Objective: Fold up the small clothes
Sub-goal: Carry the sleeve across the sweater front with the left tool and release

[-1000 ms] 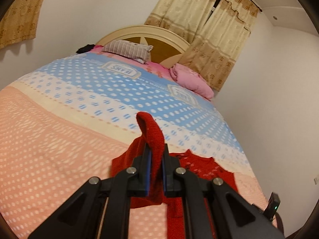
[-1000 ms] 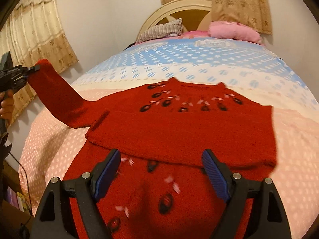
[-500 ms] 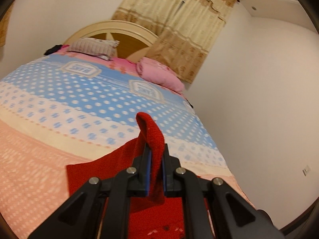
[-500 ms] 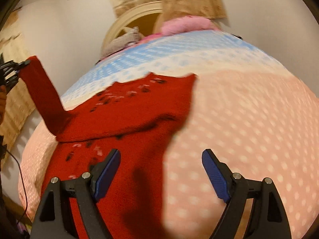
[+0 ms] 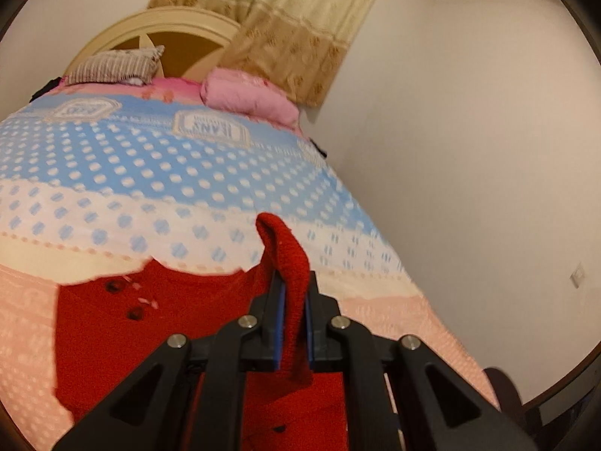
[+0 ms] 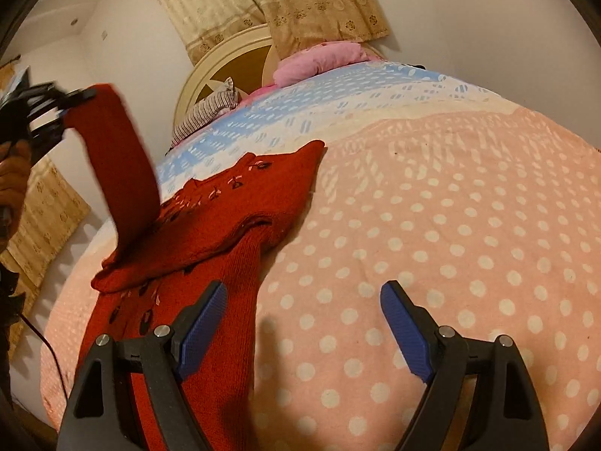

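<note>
Bed w/ dotted bedspread (image 5: 157, 173): pink band near, cream stripe, then blue toward the cream arched headboard (image 5: 169, 18). Striped pillow (image 5: 112, 65) leans on headboard; pink pillow (image 5: 248, 99) beside it. Beige patterned curtain (image 5: 285, 26) behind. Wall socket (image 5: 577, 274) on white wall, right of bed.

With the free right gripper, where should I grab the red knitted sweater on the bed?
Probably the red knitted sweater's folded right edge, approached from the bare bedspread side. That edge lies flat and exposed before the open right gripper; the left gripper holds the raised sleeve.
</note>
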`<action>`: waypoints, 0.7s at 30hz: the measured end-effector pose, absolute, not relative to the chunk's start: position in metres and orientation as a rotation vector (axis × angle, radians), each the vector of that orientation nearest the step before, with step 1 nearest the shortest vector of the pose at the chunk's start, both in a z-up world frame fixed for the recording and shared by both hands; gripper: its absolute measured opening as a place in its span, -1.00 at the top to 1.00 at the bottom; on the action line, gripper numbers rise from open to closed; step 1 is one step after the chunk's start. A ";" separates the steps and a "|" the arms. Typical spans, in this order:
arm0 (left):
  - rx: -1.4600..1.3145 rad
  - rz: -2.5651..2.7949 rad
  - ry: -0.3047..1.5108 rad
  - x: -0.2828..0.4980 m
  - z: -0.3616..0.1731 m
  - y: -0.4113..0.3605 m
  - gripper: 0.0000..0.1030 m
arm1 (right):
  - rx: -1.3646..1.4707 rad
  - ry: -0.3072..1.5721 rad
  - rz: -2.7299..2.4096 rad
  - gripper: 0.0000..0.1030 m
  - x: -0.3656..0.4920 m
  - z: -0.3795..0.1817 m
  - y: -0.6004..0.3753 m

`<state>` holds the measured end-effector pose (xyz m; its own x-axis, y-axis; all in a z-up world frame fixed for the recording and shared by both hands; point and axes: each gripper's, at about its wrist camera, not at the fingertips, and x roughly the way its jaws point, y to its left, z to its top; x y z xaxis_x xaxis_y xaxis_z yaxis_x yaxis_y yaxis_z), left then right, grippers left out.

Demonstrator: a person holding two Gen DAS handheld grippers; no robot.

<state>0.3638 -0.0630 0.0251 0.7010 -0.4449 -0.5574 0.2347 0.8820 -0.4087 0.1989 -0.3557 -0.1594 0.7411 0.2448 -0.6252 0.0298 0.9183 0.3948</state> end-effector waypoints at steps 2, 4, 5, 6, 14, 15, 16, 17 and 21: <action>-0.254 -0.372 0.722 0.367 0.003 -0.086 0.73 | 0.396 0.731 0.121 -0.66 0.199 -0.160 -0.355; -0.162 -0.303 0.746 0.370 -0.019 -0.104 0.46 | 0.398 0.729 0.121 -0.66 0.199 -0.160 -0.355; -0.100 -0.259 0.776 0.369 -0.035 -0.113 0.22 | 0.398 0.727 0.123 -0.67 0.198 -0.161 -0.356; -0.075 -0.254 0.791 0.368 -0.041 -0.116 0.17 | 0.399 0.725 0.123 -0.67 0.198 -0.161 -0.356; 0.201 -0.247 0.704 0.294 -0.063 -0.089 -0.40 | 0.431 0.686 0.148 -0.67 0.188 -0.162 -0.360; 0.238 -0.228 0.684 0.284 -0.065 -0.078 -0.42 | 0.441 0.681 0.155 -0.67 0.187 -0.163 -0.362; 0.277 -0.202 0.670 0.273 -0.069 -0.061 -0.43 | 0.452 0.677 0.162 -0.67 0.186 -0.163 -0.363; 0.291 -0.189 0.670 0.268 -0.073 -0.053 -0.46 | 0.463 0.672 0.169 -0.67 0.186 -0.163 -0.365; 0.371 -0.054 0.698 0.260 -0.099 0.004 -0.51 | 0.474 0.660 0.172 -0.67 0.183 -0.163 -0.366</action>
